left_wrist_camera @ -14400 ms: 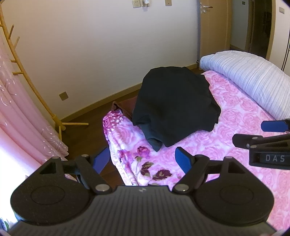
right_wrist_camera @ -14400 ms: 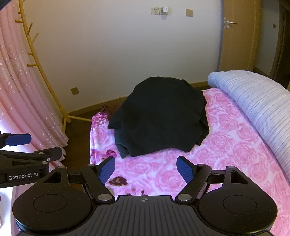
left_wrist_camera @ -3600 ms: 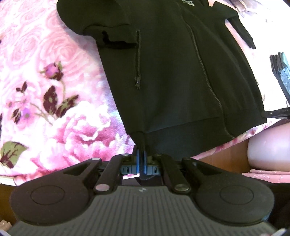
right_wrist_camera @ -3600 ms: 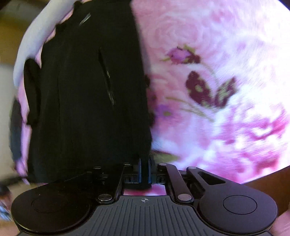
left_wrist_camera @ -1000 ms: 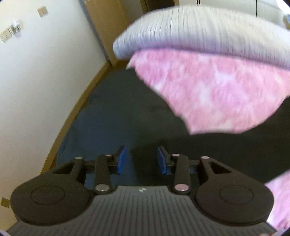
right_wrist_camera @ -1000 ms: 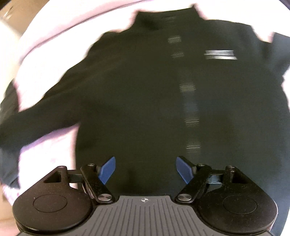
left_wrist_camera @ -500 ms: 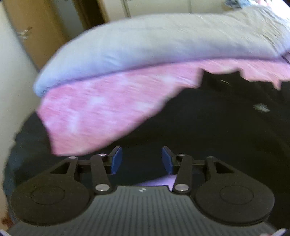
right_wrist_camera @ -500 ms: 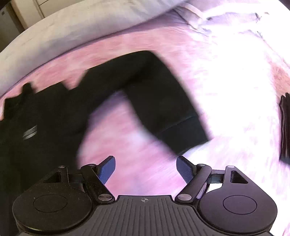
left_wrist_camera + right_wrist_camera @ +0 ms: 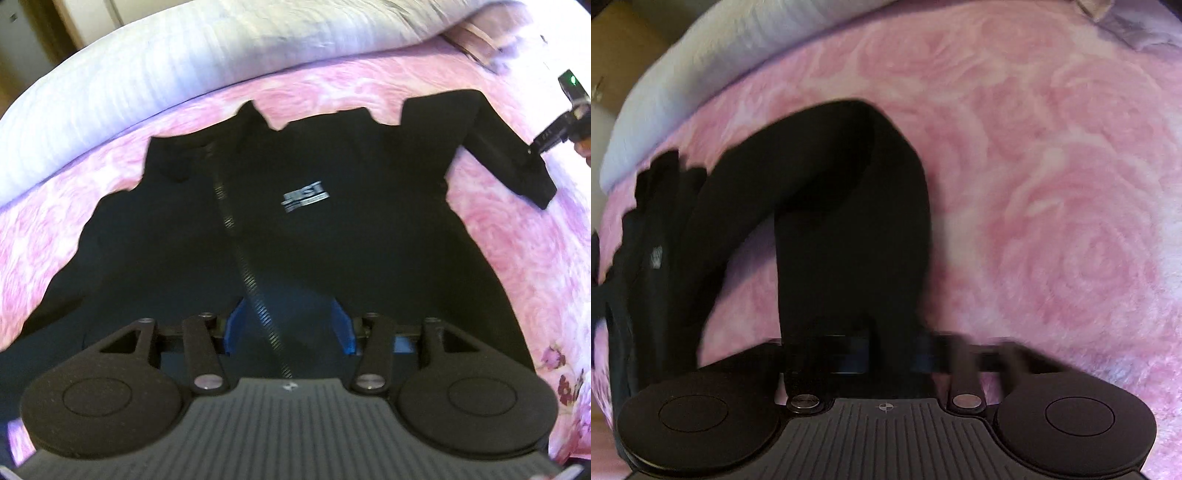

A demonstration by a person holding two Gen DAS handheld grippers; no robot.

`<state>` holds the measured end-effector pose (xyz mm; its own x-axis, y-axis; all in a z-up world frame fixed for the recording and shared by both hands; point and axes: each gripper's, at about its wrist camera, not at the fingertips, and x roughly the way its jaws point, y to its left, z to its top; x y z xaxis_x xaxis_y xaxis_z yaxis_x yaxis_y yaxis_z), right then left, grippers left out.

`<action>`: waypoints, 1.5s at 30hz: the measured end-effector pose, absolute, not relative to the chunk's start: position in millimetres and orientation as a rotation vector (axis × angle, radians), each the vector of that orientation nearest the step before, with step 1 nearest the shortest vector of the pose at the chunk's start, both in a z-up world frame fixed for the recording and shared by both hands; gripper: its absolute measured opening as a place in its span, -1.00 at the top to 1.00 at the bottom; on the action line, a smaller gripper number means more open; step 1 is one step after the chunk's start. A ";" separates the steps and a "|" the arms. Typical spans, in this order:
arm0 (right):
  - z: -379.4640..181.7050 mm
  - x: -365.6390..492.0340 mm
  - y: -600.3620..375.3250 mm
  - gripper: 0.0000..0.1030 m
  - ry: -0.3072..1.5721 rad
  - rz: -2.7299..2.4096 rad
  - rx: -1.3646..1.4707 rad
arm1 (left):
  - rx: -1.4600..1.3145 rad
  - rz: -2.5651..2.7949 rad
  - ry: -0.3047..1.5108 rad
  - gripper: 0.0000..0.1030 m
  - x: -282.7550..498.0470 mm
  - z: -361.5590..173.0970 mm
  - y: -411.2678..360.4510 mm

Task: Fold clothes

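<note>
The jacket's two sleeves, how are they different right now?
The sleeve near the right hand-held gripper shows fully: it bends and ends in a cuff. The other sleeve runs off the left edge of the picture, its cuff unseen. The right hand-held gripper is at the first sleeve's cuff; no hand-held gripper is near the other. Both are black and lie on the pink rose bedspread.

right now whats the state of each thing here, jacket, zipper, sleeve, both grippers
black jacket: spread flat on the bedspread, front side up
zipper: closed
sleeve: bent back toward the hem, cuff at the right gripper
left gripper: open, above the zipper, holding nothing
right gripper: blurred at the cuff, grip unclear
pink floral bedspread: flat under the jacket
</note>
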<state>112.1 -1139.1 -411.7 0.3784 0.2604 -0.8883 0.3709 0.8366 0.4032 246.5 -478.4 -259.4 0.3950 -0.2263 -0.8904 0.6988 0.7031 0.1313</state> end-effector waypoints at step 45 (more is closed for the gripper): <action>-288.3 -1.6 -1195.2 0.82 1.479 0.270 0.208 | 0.665 -0.981 0.941 0.06 234.0 -283.9 -610.8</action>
